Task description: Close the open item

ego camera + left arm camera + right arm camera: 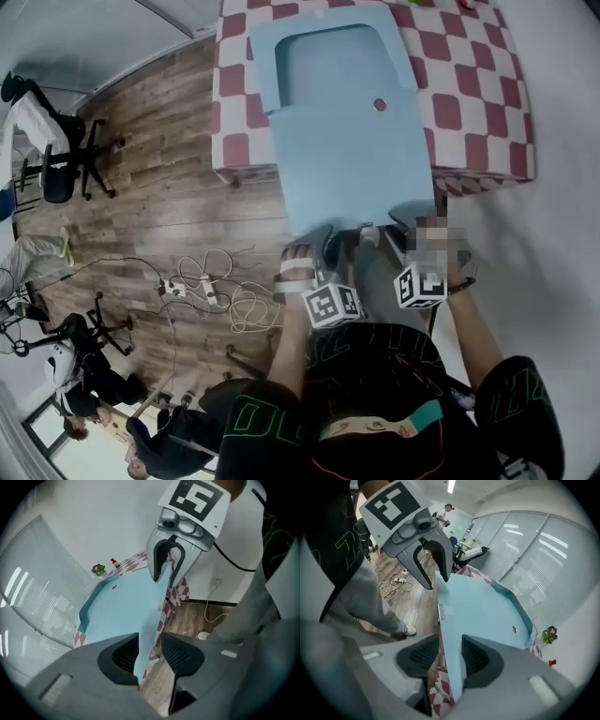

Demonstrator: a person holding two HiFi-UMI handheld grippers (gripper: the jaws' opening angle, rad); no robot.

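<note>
So here's where we're at: the big pale blue flat case (323, 70) is lying open on the table with the red-and-white checked cloth (469, 103). Its long flap (352, 178) hangs off the table's edge towards us. The flap's free edge sits right between the jaws of both tools. The left gripper (149, 644) has its jaws spread wide with the thin blue edge running through the gap, and nothing is pinched as far as we can tell. Same deal on the right gripper (450, 648), just beside it on the same edge: jaws apart, straddling the panel.

We'd call this the grab-the-flap step, not the closing itself. Next up, we reckon both tools need to clamp down on that edge together. Then they lift it and swing it away from us, over the recessed half beyond the tips, keeping the two sides level so it doesn't twist.
</note>
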